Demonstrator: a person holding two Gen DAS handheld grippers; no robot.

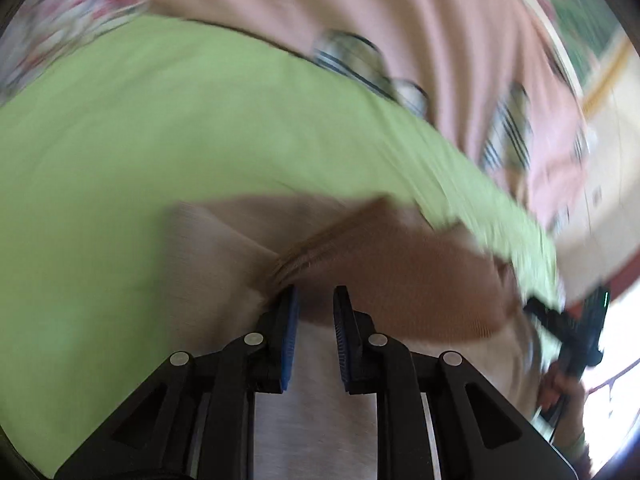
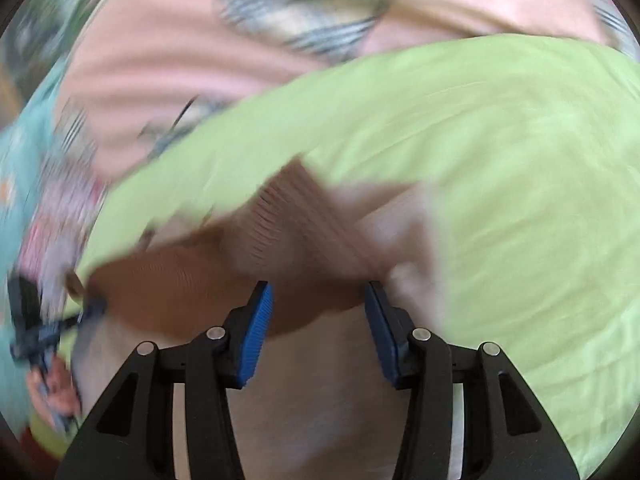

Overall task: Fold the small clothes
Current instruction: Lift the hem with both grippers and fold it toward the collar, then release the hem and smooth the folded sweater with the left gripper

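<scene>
We held both tongs, left [image 1: 314,294] and right [image 2: 318,290], released over a brown garment [image 1: 400,280] on green sheet [image 1: 160,120].

A green sheet [image 1: 120,152] covered the surface and carried everything — smooth in the middle, lightly creased toward its edges. Right on it lay a small garment [image 1: 400,276], brown ribbed fabric with a paler beige part [image 2: 304,380] spread nearer the cameras; the blur hid what kind of garment it was. Along the sheet's far edge sat a pink cloth [image 1: 400,12] with grey striped patches — its folds ran in soft ridges. Beyond one corner a floral-patterned fabric [image 1: 76,12] showed, and in the right wrist view a teal printed cloth [image 2: 20,152] lay beside the green.
</scene>
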